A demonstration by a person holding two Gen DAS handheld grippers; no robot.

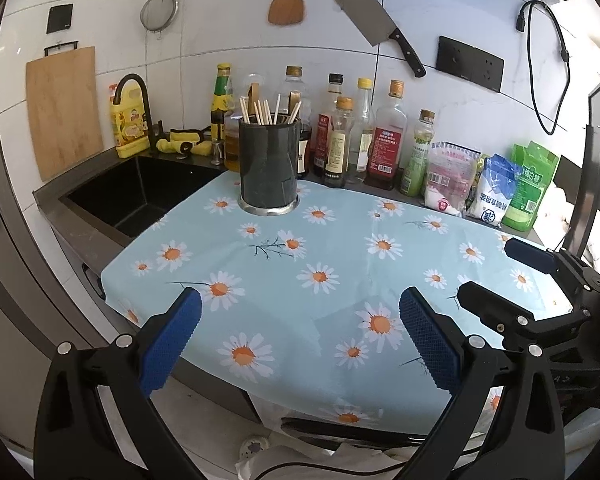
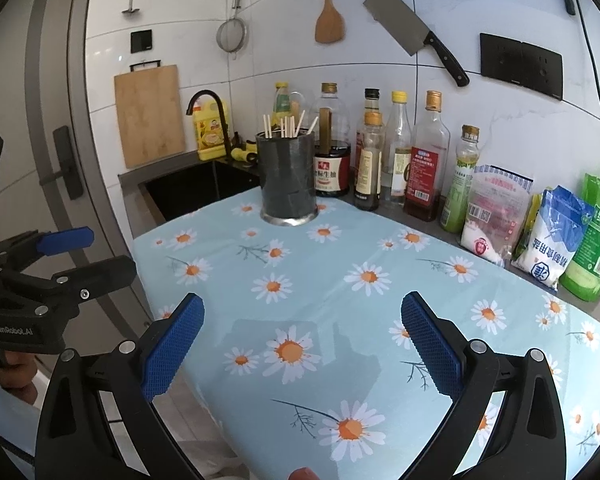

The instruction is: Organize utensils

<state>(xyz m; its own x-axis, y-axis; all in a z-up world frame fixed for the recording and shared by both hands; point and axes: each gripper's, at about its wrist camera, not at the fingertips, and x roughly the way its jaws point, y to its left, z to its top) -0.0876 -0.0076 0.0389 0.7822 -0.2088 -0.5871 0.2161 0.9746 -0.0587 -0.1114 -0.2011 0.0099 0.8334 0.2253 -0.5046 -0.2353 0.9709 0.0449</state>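
Both the left gripper [image 1: 300, 336] and the right gripper [image 2: 302, 340] hover spread wide and empty over the near edge of the daisy-printed blue tablecloth [image 1: 340, 264]. The pale wooden chopsticks [image 1: 266, 112] stand at the far side in a dark cylindrical holder with a steel base [image 1: 269, 166], their lower lengths hidden inside. The holder also partly hides the bottles behind it.

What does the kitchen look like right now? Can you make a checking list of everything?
Surface: daisy tablecloth covers the counter; nothing lies on its open part.
Job's things: chopsticks stand in the dark holder at the cloth's back edge.
Clutter: bottles and bags line the wall behind.
Grippers: left gripper and right gripper both open, holding nothing.
Cables: black cord hangs on the wall.
Surroundings: sink, cutting board, cleaver, wooden spatula, strainer.
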